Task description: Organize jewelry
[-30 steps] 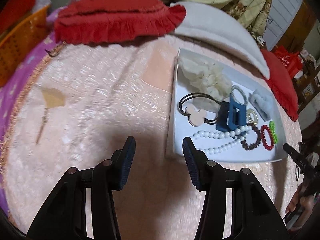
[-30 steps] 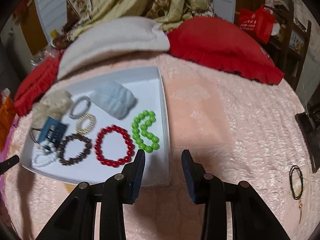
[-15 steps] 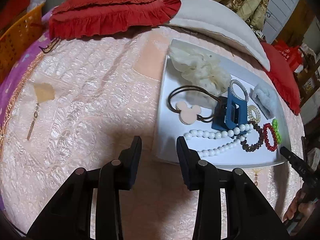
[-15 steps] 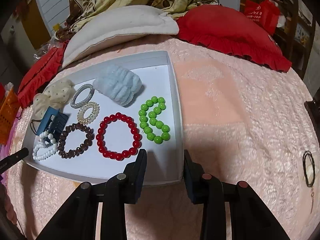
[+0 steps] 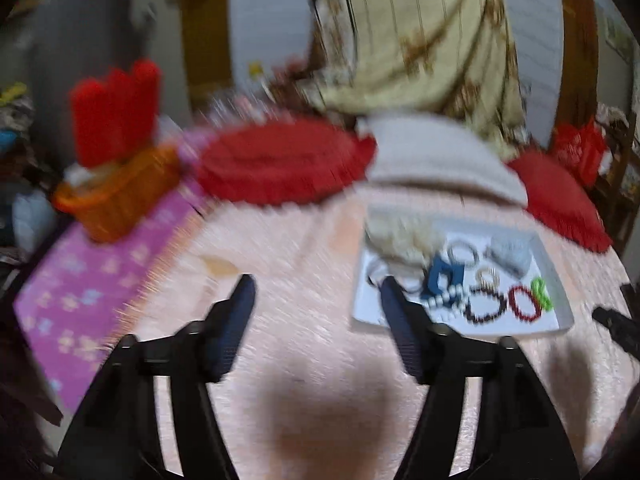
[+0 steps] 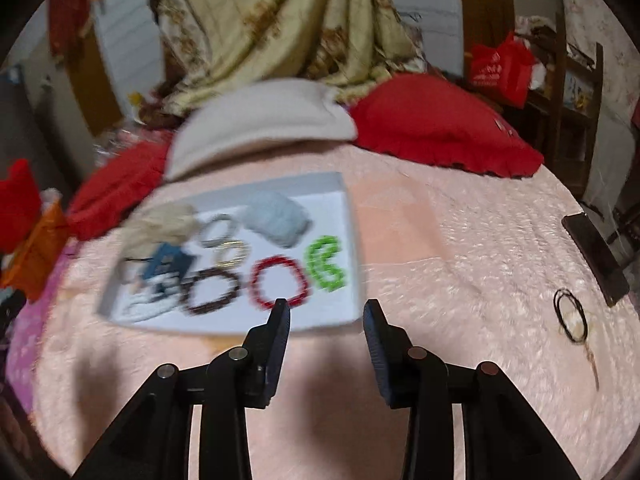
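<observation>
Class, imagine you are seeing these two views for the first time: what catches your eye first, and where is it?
The white tray on the pink bedspread stands out, holding a row of red bracelet, green bracelet and brown bracelet. Behind it lie red pillows; a black hair tie lies apart, to the right.

Ahead of your right gripper [image 6: 325, 306]: white tray [image 6: 347, 216], crowded with beads. Bare pink bedspread [image 6: 460, 248] to its right gives you passage; black hair tie [image 6: 571, 314] and phone [image 6: 596, 258] obstruct the far right edge. Pillows [image 6: 436, 124] block behind
</observation>
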The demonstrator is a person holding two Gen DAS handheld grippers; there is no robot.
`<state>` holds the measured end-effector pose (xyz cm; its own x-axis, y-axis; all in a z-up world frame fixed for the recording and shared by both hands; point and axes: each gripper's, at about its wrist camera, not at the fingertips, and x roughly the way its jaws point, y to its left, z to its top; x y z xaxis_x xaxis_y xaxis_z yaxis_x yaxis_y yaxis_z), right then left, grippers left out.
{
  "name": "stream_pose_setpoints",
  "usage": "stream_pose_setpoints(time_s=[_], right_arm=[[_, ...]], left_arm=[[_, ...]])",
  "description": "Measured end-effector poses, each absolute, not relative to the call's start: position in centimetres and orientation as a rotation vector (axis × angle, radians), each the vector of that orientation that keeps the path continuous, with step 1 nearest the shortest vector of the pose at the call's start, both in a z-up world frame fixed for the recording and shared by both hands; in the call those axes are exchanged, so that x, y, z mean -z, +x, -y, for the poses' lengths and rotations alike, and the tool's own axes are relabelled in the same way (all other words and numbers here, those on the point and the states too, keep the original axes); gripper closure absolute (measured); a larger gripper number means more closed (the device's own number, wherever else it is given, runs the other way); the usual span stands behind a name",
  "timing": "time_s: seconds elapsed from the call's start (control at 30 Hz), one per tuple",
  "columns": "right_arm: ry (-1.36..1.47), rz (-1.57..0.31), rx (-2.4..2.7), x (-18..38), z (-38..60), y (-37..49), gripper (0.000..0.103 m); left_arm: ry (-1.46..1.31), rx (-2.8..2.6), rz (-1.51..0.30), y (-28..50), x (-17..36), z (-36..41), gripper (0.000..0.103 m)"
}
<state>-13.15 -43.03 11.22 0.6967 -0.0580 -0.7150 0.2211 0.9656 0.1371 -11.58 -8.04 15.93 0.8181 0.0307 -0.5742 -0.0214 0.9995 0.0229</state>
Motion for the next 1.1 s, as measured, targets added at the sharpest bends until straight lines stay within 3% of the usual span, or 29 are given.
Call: stream_pose_setpoints(time_s=[0.03, 0.07, 0.37, 0.73, 1.1], right_arm=[[0.216, -0.767, 0.143, -11.7, 42.0, -14.2, 0.064], [0.211, -0.750, 0.129, -12.2, 41.0, -15.2, 0.063], [0.195, -0.690, 0.076, -12.6, 34.7, -21.0, 0.062], [0.072, -0.658, 0.115, -12.3, 32.5, -24.5, 0.062], [0.071, -0.641, 0.121, -12.2, 32.2, -26.9, 0.062]], left_arm=[[0.018, -0.040, -0.576, -12.9, -16.7, 7.5, 0.020], [0.019, -0.051, -0.544, -14.1, -17.5, 7.4, 0.019], [0.039, -0.036, -0.416, -22.6, -20.7, 6.8, 0.017], [-0.003, -0.003, -0.565, -25.8, -17.5, 8.8, 0.016], [0.019, 0.040, -0.557, -28.8, -18.0, 10.3, 0.016]])
